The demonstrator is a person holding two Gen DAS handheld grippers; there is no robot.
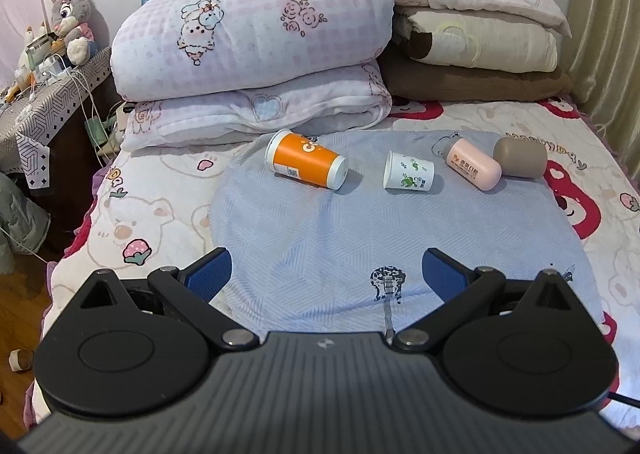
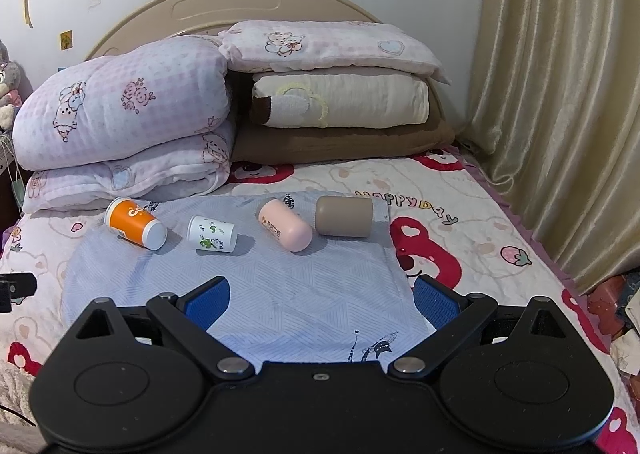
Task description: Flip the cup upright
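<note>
Several cups lie on their sides in a row on a light blue cloth [image 1: 320,238] on the bed. From left: an orange paper cup [image 1: 306,159], a small white cup with green leaves [image 1: 409,170], a pink cup [image 1: 474,163], a brown cup [image 1: 520,151]. The right wrist view shows the same orange cup [image 2: 135,223], white cup [image 2: 212,234], pink cup [image 2: 285,225], brown cup [image 2: 344,216]. My left gripper [image 1: 326,274] is open and empty, well short of the cups. My right gripper [image 2: 322,298] is open and empty, also short of them.
Folded quilts [image 1: 256,53] and stacked pillows [image 1: 472,25] lie just behind the cups against the headboard. A cluttered bedside table [image 1: 44,93] with a plush rabbit stands left. A curtain [image 2: 560,93] hangs right of the bed.
</note>
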